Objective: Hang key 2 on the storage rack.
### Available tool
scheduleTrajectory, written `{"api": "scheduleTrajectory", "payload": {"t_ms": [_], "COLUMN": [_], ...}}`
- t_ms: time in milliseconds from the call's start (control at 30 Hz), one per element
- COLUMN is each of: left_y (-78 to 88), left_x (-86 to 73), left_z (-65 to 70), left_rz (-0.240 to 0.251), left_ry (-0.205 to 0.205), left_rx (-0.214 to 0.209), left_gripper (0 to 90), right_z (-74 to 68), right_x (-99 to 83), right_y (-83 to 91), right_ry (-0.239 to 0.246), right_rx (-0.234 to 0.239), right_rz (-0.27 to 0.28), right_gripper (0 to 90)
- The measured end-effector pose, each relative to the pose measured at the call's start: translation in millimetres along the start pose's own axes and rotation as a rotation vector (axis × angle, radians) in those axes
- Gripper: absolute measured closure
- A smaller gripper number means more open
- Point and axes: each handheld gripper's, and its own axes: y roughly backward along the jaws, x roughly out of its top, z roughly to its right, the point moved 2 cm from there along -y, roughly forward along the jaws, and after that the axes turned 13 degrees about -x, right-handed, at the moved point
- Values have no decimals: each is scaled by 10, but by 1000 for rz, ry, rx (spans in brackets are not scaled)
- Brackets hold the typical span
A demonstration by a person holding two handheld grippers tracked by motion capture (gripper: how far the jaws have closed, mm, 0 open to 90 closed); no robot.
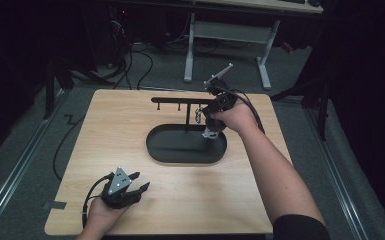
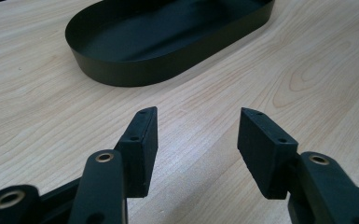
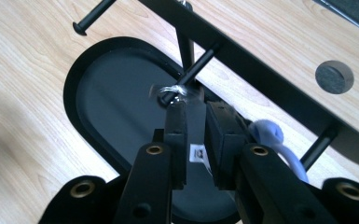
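Observation:
A black oval tray lies mid-table, and from it rises a black rack with a crossbar and short pegs. My right gripper hangs over the tray's right end, shut on a small clear tag with a white label. The tag's metal ring sits at the tip of a peg; I cannot tell whether it is over the peg. A small metal clip hangs from the crossbar beside the hand. My left gripper rests near the table's front left, open with nothing between its fingers.
The tray's dark wall lies ahead of the left gripper, with bare wood between them. A grey round cap is set in the tabletop behind the rack. Beyond the table's far edge stand white desk legs and floor cables.

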Motion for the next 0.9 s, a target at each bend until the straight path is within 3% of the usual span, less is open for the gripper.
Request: {"api": "scheduleTrajectory", "payload": {"t_ms": [200,367,600,633,700,833,900], "left_y": [-9,-19,-50,-59,-72,-100,-109], "left_x": [1,3,1,-1,-4,-11,-15], "left_z": [5,17,41,44,50,62,64], "left_rz": [-3,-2,-22,-24,-26,-37,-39], "left_ry": [-3,-3,-10,-10,-10,-12,-11], "left_rx": [-1,0,-3,-6,-6,-8,-10], "left_gripper": [485,485,485,485,485,485,485], "right_z": [17,4,-59,-85,-89,-159,-186], "right_x": [-197,-397,-786,-925,-973,-1316,-1457], "right_y": [52,73,40,10,-4,-112,-157], "right_ry": [-34,-30,-32,-26,-30,-28,-53], "right_rx": [46,60,70,64,68,59,75], "right_rz": [11,30,53,62,69,97,107], "right_gripper": [767,742,683,671,665,620,615]}}
